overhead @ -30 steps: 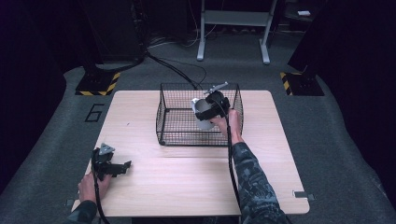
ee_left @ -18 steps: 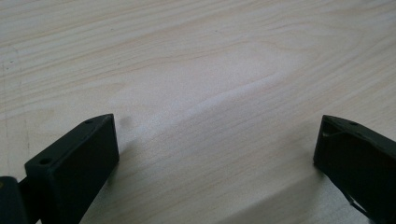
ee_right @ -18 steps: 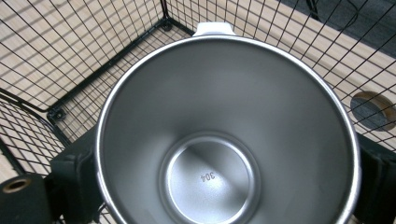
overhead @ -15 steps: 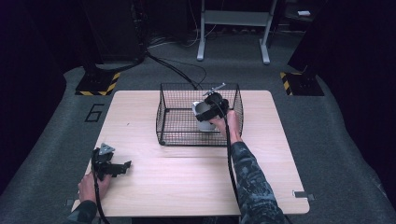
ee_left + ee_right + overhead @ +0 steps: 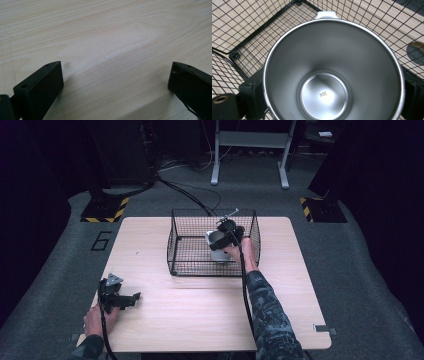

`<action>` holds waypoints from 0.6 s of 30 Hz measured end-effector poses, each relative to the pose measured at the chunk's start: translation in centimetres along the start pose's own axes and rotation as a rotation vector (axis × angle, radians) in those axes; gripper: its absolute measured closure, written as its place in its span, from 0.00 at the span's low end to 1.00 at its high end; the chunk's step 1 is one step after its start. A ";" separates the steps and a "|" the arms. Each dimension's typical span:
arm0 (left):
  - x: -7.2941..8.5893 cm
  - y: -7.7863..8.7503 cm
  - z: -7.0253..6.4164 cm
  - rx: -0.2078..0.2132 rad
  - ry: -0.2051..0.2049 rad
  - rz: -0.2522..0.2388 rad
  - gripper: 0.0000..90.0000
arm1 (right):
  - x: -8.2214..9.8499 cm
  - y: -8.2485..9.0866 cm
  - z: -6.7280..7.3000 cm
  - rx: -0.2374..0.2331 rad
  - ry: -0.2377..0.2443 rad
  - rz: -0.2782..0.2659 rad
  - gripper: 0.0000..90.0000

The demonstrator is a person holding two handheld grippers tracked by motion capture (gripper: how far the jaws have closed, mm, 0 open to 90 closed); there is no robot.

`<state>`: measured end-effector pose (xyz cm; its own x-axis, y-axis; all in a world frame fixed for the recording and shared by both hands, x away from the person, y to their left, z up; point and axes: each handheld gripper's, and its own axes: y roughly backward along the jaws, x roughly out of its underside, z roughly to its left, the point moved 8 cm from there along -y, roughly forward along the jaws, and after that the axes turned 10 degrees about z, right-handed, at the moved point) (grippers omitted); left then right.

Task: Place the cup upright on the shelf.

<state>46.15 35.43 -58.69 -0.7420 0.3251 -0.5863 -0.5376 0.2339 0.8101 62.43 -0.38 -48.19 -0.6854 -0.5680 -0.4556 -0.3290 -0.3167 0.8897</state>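
Observation:
A black wire basket (image 5: 173, 245) stands on the far middle of the wooden table (image 5: 200, 315). My right gripper (image 5: 228, 231) reaches in over its right side and is shut on a steel cup (image 5: 216, 246), which it holds inside the basket. In the right gripper view I look straight into the empty cup (image 5: 332, 75). It has a white handle (image 5: 326, 14) on its far side, a black jaw pressed on each flank, and the basket mesh (image 5: 249, 37) beneath. My left gripper (image 5: 121, 298) rests open at the near left of the table, its jaws wide apart over bare wood (image 5: 112, 50).
The basket takes up the far centre of the table, with bare wood around it. Cables (image 5: 185, 192) run across the grey floor behind, beside a metal stand (image 5: 250, 150) and hazard-striped feet (image 5: 102, 212).
My right gripper has sunk a little lower and nearer into the basket with the cup. The left gripper has stayed where it was.

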 end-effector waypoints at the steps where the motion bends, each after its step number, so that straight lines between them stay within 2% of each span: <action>1: 0.0 0.0 0.0 0.000 0.000 0.000 0.00 | 0.1 -0.1 0.0 0.002 -0.002 0.008 0.07; 2: 0.0 0.0 0.0 0.000 0.000 0.000 0.00 | 0.1 -0.1 0.1 -0.002 -0.017 0.016 0.07; 18: 0.0 0.0 0.0 0.000 0.000 0.000 0.00 | 0.3 -1.1 -0.1 0.006 -0.003 0.063 0.07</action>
<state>46.15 35.43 -58.69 -0.7418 0.3251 -0.5865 -0.5378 0.2339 0.8100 62.67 -0.25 -49.33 -0.7070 -0.5840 -0.3988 -0.2890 -0.2762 0.9166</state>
